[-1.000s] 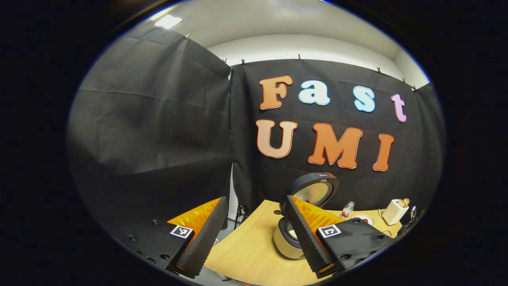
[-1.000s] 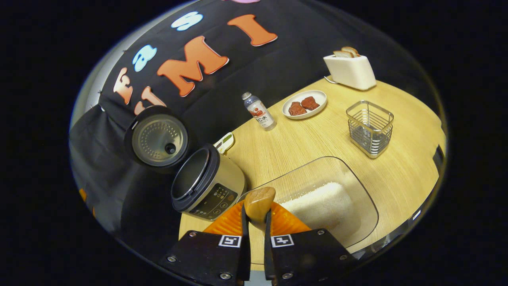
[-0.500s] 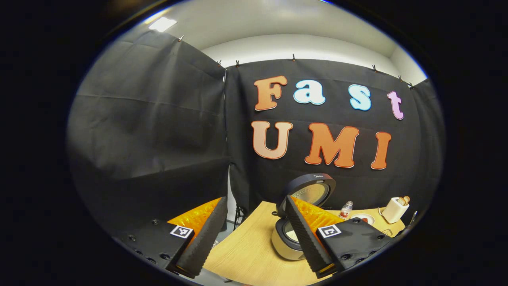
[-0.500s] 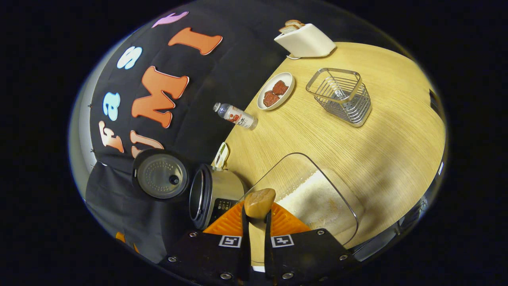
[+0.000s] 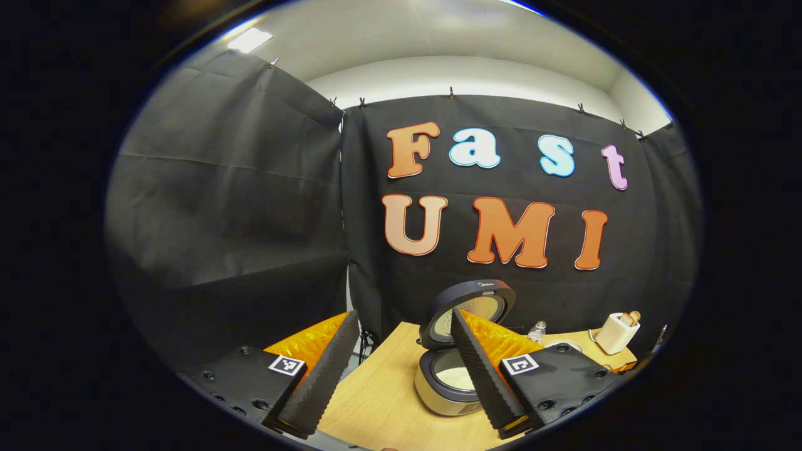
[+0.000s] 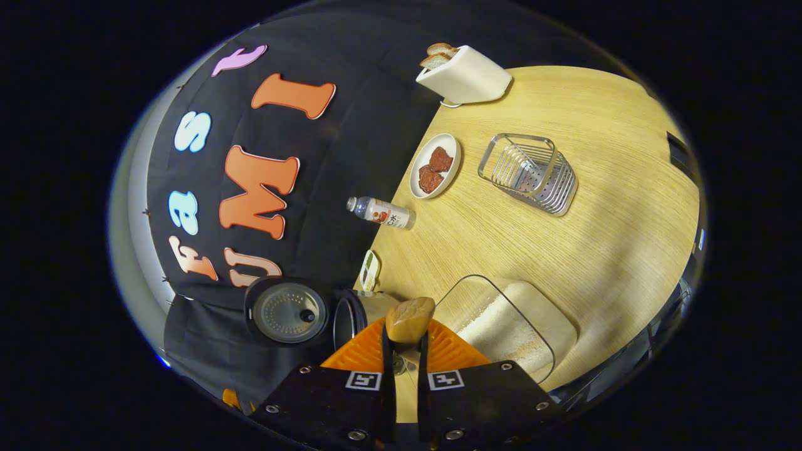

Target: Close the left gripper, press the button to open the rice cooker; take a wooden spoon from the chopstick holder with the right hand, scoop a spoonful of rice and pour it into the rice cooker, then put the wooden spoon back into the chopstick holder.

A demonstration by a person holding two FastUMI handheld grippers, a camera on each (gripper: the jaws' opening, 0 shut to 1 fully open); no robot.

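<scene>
**Rice tipped into cooker; spoon return pending**

Since the prior frame, your right claw (image 6: 401,351) has rolled further, clamped on the wooden spoon (image 6: 410,318) beside the rice cooker (image 5: 452,383). Left claw (image 5: 401,369) idles open, clear. Its view shows rice in the pot; the right gripper view shows the chopstick holder (image 6: 529,173) on the counter (image 6: 614,207).

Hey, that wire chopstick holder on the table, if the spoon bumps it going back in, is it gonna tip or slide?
The chopstick holder is an open wire basket with nothing in it, so it is probably light and may slide on the smooth wooden table. It looks about as wide as it is tall, so tipping seems less likely.
</scene>
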